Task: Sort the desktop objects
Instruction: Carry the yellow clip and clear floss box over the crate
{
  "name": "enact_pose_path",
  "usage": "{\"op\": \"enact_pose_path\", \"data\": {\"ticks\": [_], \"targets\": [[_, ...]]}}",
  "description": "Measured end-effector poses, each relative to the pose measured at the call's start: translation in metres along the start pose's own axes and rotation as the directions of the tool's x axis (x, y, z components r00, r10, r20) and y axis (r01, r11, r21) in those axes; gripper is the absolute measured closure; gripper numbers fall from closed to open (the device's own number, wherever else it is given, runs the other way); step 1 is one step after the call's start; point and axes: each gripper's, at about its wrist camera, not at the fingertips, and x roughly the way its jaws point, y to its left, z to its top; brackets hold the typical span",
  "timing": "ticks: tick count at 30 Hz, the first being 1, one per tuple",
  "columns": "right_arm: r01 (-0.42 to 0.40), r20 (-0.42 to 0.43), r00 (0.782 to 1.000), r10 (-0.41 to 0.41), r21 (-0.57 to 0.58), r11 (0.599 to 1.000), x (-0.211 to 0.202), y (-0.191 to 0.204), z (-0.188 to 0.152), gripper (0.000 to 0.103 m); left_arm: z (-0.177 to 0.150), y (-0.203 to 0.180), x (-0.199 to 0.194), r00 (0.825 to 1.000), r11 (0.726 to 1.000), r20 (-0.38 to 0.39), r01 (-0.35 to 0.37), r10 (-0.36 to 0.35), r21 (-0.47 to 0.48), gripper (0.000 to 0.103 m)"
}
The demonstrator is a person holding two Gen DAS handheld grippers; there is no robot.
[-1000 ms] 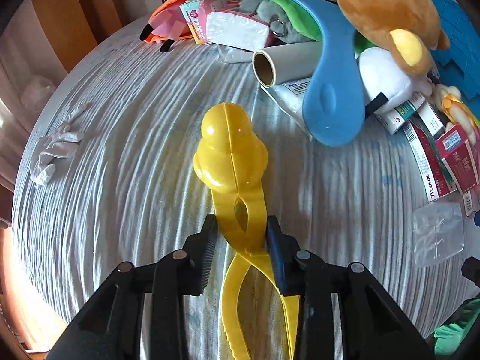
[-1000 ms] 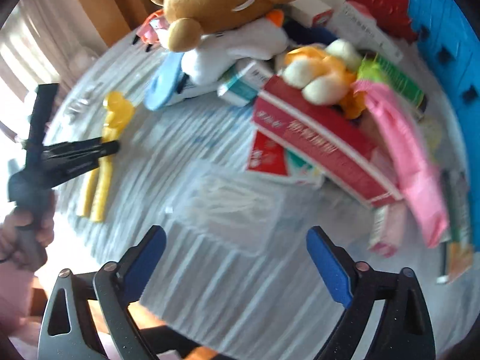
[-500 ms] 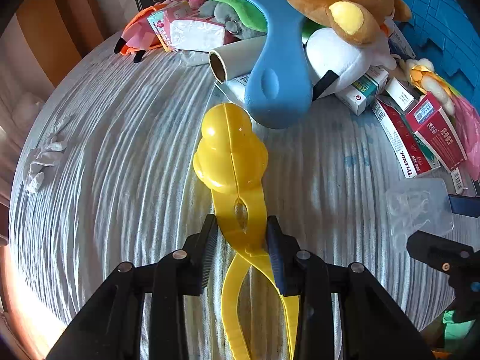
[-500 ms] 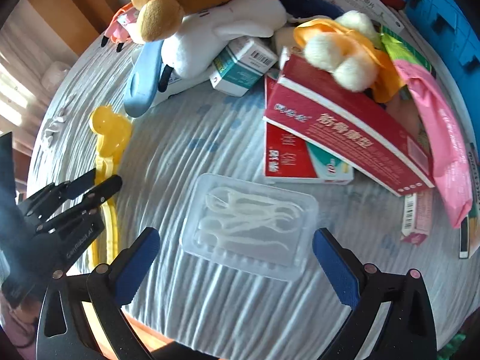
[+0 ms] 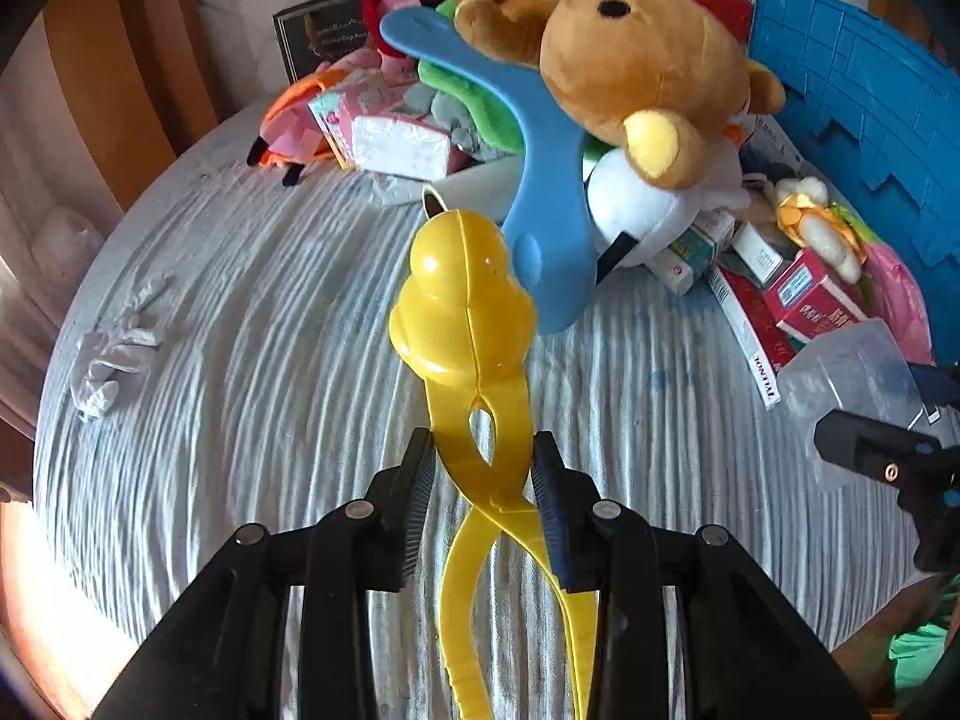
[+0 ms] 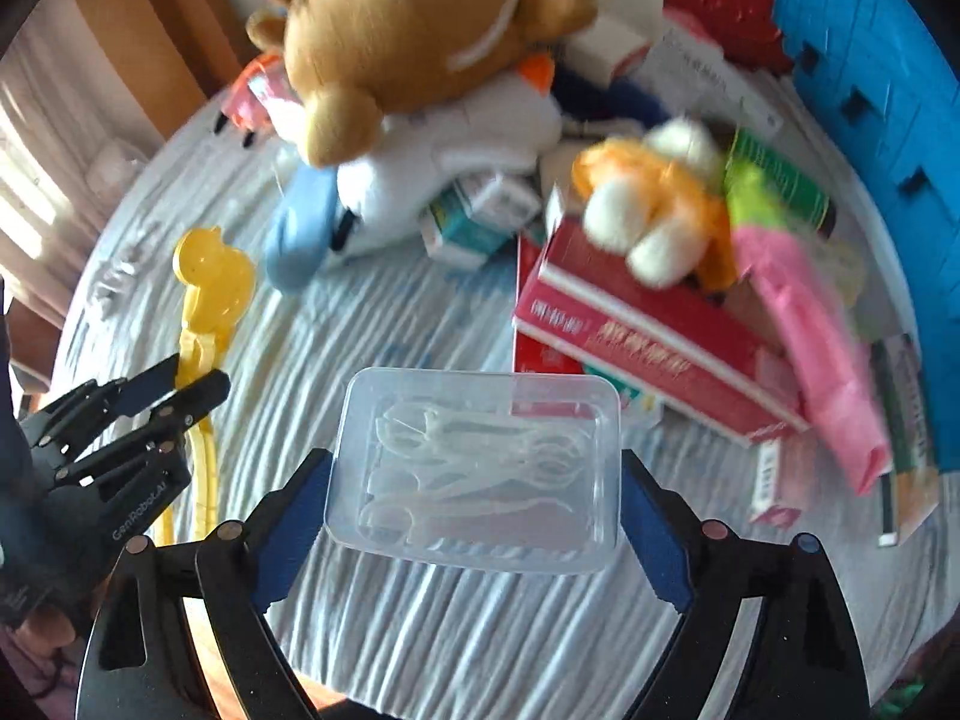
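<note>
Clear plastic box (image 6: pixel 477 459) sits between the right gripper (image 6: pixel 474 516) fingers, both blue pads at its short sides, and the jaws are closing on it. Inside the box: several white floss picks (image 6: pixel 480 450), lying flat. Box looks raised off the striped grey cloth (image 6: pixel 372 312) that covers the counter. In the left wrist view the same box (image 5: pixel 846 366) shows at the right edge, just in front of the red cartons (image 5: pixel 810 306).

Yellow duck-shaped tongs (image 5: pixel 465 324) are gripped by the left gripper (image 5: pixel 483 474); its fingers are nearly shut, clamped on the narrow neck just below the duck head, with the two long handles trailing back under the gripper. Duck head points toward the pile.

Pile beyond: brown plush bear (image 5: pixel 636 72) on top of a white plush (image 5: pixel 648 210), blue paddle-shaped tongs (image 5: pixel 546 204) leaning under the bear, orange and white plush (image 6: pixel 654 204) on a red carton, pink bag (image 6: pixel 822 354), blue crate wall (image 5: pixel 864 120) at far right. White crumpled glove (image 5: pixel 114 354) lies alone at left on the cloth.
</note>
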Motion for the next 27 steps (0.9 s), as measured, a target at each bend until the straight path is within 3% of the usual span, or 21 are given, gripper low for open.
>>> {"op": "enact_pose_path", "data": {"ticks": [4, 7, 13, 18, 23, 25, 27], "targets": [[-0.001, 0.110, 0.994, 0.004, -0.028, 1.000, -0.041, -0.004, 0.014, 0.012, 0.016, -0.008, -0.036, 0.996, 1.000, 0.091, 0.014, -0.014, 0.002, 0.071], [0.024, 0.205, 0.979, -0.016, -0.036, 0.999, -0.075, -0.002, 0.035, 0.012, 0.038, -0.025, -0.067, 0.982, 0.999, 0.188, 0.021, -0.028, 0.034, 0.071], [0.101, 0.384, 0.919, -0.091, -0.008, 0.995, -0.152, -0.036, 0.067, 0.012, 0.087, -0.085, -0.113, 0.935, 0.991, 0.338, 0.067, -0.103, 0.118, 0.071], [0.169, 0.485, 0.859, -0.165, 0.035, 0.985, -0.215, -0.093, 0.086, 0.012, 0.136, -0.161, -0.148, 0.878, 0.975, 0.440, 0.111, -0.188, 0.194, 0.071], [0.228, 0.545, 0.801, -0.247, 0.102, 0.968, -0.280, -0.179, 0.102, 0.012, 0.189, -0.253, -0.174, 0.828, 0.954, 0.490, 0.166, -0.273, 0.250, 0.071], [0.261, 0.545, 0.786, -0.291, 0.134, 0.956, -0.299, -0.221, 0.111, 0.012, 0.216, -0.296, -0.182, 0.808, 0.944, 0.501, 0.199, -0.309, 0.262, 0.071], [0.273, 0.536, 0.784, -0.311, 0.151, 0.950, -0.311, -0.257, 0.119, 0.012, 0.242, -0.335, -0.188, 0.794, 0.938, 0.507, 0.227, -0.335, 0.264, 0.071]]}}
